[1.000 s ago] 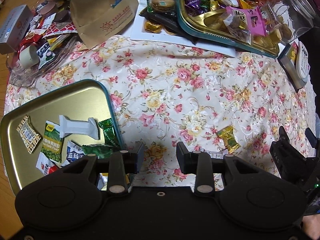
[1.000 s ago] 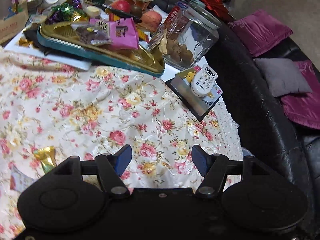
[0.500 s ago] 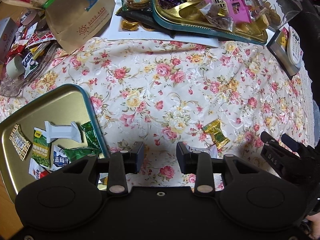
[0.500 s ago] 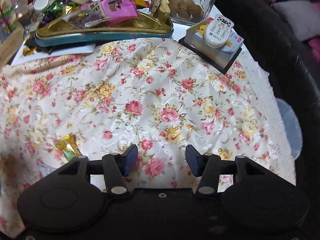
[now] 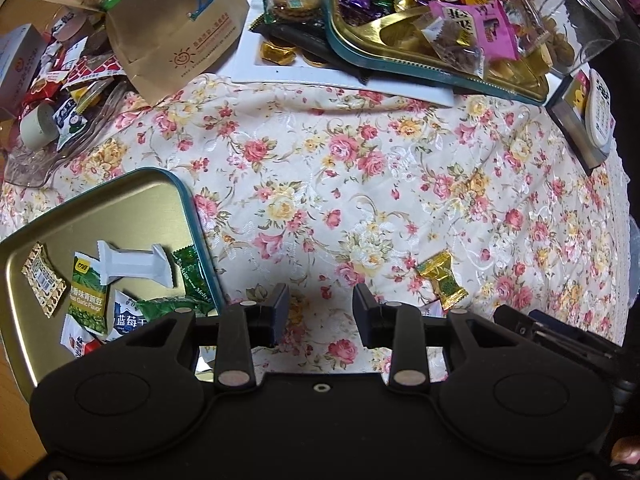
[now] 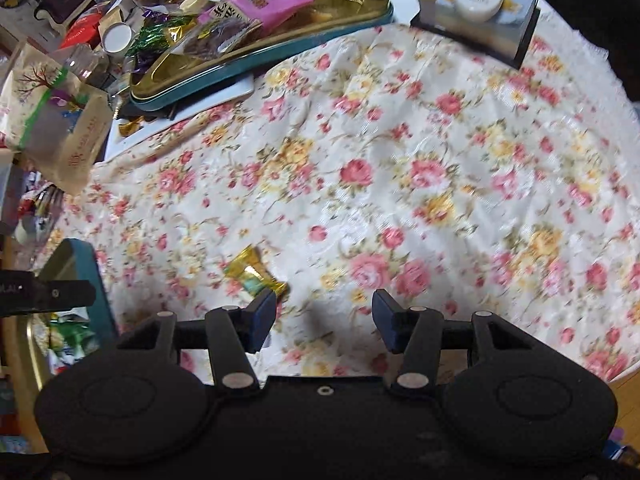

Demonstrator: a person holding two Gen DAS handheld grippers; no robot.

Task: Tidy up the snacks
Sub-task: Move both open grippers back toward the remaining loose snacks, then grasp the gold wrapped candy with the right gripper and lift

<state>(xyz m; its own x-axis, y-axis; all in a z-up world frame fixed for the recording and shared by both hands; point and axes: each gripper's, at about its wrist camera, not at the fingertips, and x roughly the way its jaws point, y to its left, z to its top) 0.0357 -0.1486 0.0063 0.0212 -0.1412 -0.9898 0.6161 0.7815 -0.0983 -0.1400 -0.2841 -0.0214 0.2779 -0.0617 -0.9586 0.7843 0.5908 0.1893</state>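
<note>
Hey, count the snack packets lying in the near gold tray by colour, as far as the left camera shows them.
Green packets: 3
White wrapper: 1
Blue and white packet: 1
Brown patterned packet: 1
Red and white packet: 1
Total: 7 visible in the gold tray; the left gripper hides part.

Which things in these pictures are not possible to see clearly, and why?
- Gold candy: print unreadable in the right wrist view, motion blur.
- Near tray: lower snacks hidden in the left wrist view by the left gripper.
- Glass jar: cut off by the top edge, left wrist view.
</note>
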